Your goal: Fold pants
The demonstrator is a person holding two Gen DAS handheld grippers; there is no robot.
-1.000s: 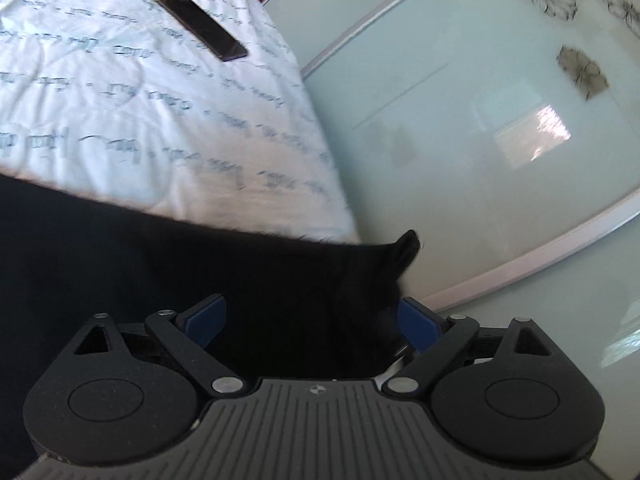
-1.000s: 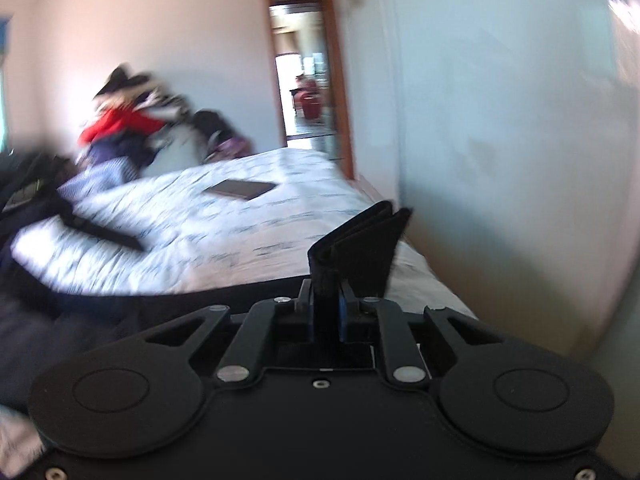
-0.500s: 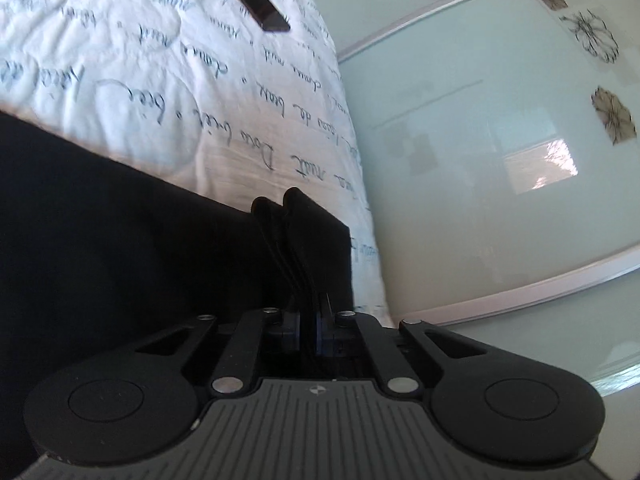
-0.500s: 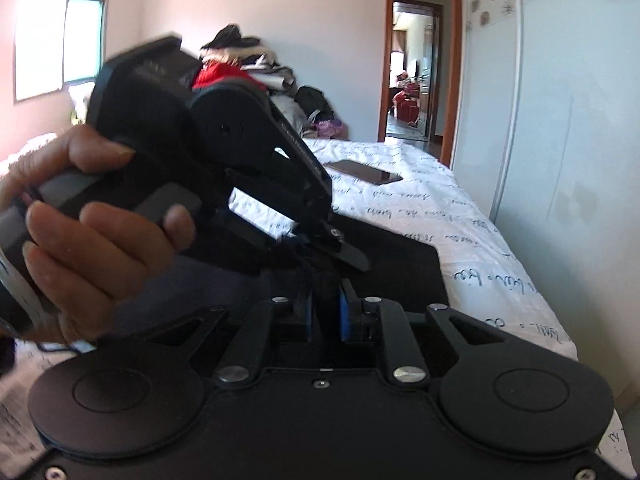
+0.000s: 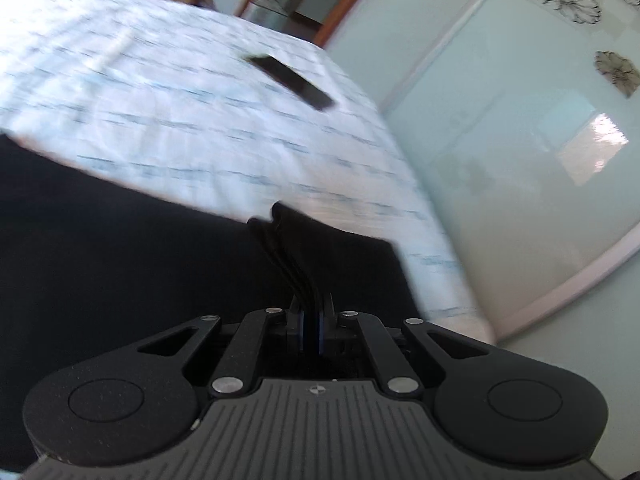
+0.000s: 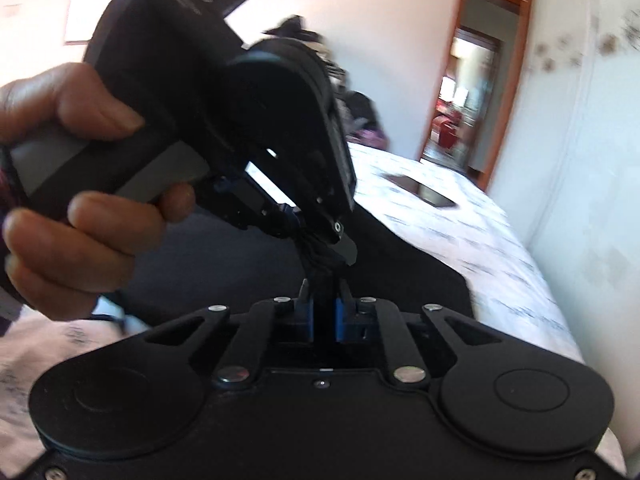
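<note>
The black pants [image 5: 120, 264] lie spread on the white printed bed cover [image 5: 192, 128]. My left gripper [image 5: 311, 330] is shut on a bunched edge of the pants, with folds of cloth standing up from the jaws. My right gripper [image 6: 323, 316] is shut on the pants [image 6: 408, 280] too. In the right wrist view the left gripper [image 6: 316, 236], held in a hand, sits just above and in front of the right one, both on the same bunch of cloth.
A dark phone [image 5: 290, 82] lies on the bed further away and shows in the right wrist view [image 6: 420, 192]. A pale glass wardrobe door [image 5: 520, 140] runs along the bed's right side. An open doorway [image 6: 468, 112] and piled clothes are at the back.
The left gripper closed on the pants edge a second ago and has since lifted it. The right gripper, still shut on cloth, has come close under the left one.
</note>
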